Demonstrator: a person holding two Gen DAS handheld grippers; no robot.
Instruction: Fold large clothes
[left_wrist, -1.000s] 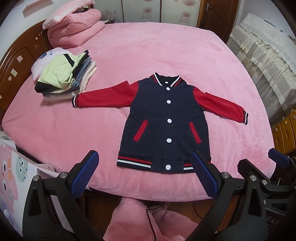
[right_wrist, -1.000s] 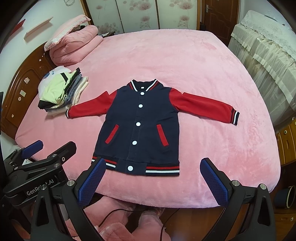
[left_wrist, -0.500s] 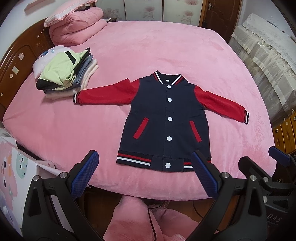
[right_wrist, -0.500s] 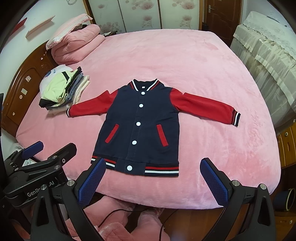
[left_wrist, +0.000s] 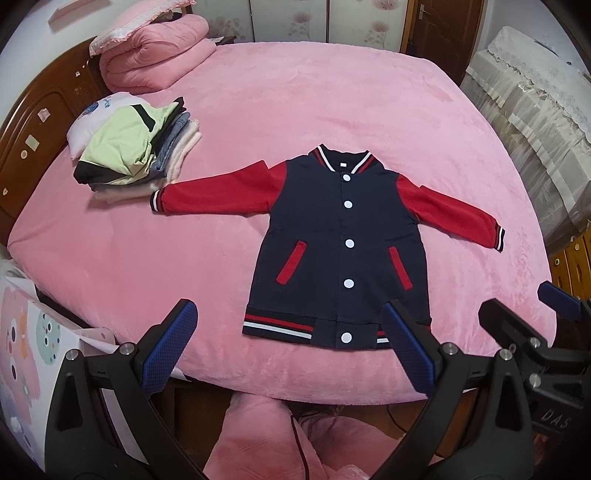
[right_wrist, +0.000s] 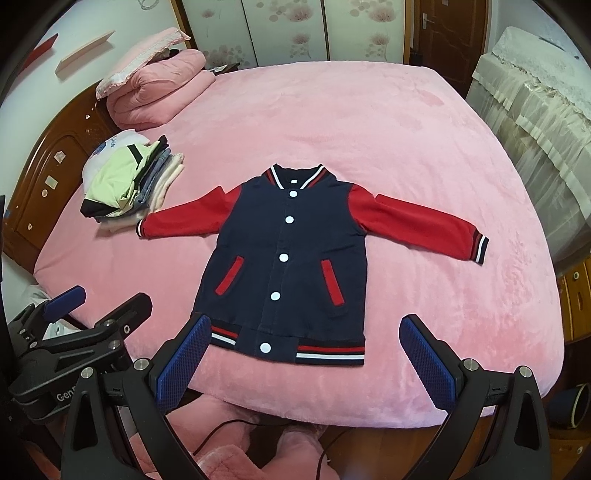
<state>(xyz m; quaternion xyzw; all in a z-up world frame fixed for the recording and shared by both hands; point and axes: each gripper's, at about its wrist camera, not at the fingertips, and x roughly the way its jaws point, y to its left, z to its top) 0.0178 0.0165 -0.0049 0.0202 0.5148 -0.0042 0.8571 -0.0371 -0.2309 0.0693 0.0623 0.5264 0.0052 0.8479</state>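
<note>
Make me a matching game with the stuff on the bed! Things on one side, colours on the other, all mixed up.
Things:
1. jacket sleeves
2. jacket body
3. bed cover
4. top of the clothes pile

Colours:
A. pink
B. light green
C. red
D. navy blue

Pairs: 1-C, 2-D, 3-A, 4-B

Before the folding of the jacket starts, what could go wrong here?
The left sleeve cuff lies right beside the pile of clothes; pulling that sleeve may disturb the pile. The hem is near the bed edge, so the jacket may slide off. Both tools are open and hold nothing.
</note>
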